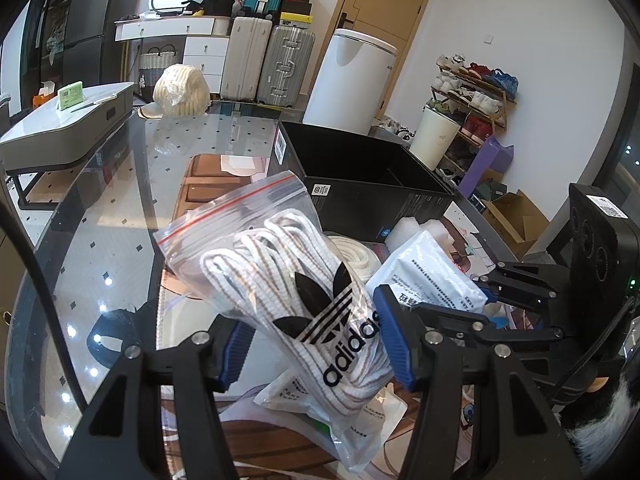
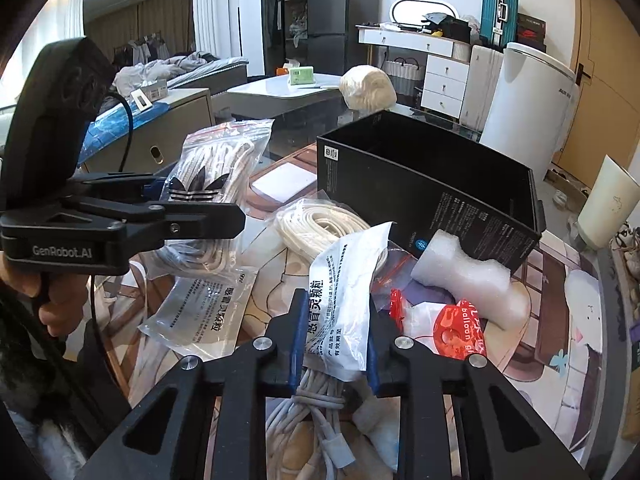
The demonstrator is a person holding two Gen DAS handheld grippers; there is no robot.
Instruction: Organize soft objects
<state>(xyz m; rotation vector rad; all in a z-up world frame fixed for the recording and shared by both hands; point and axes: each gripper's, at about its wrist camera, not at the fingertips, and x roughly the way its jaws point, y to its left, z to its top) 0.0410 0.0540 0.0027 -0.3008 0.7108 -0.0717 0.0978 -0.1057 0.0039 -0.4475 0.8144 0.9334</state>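
Observation:
My left gripper (image 1: 314, 344) is shut on a clear zip bag of white laces with an adidas logo (image 1: 304, 300) and holds it lifted above the table; the bag also shows in the right wrist view (image 2: 208, 176). My right gripper (image 2: 334, 340) is shut on a white printed sachet (image 2: 340, 304), lifted a little; the sachet also shows in the left wrist view (image 1: 428, 272). An open black box (image 2: 432, 184) stands just beyond both; it also shows in the left wrist view (image 1: 360, 176).
On the mat lie a coil of white cord in a bag (image 2: 320, 224), a second printed sachet (image 2: 204, 312), a white foam piece (image 2: 468, 276), a red balloon packet (image 2: 456, 328) and a bundled grey cable (image 2: 316, 424). A cream bundle (image 1: 182, 90) sits far back on the glass table.

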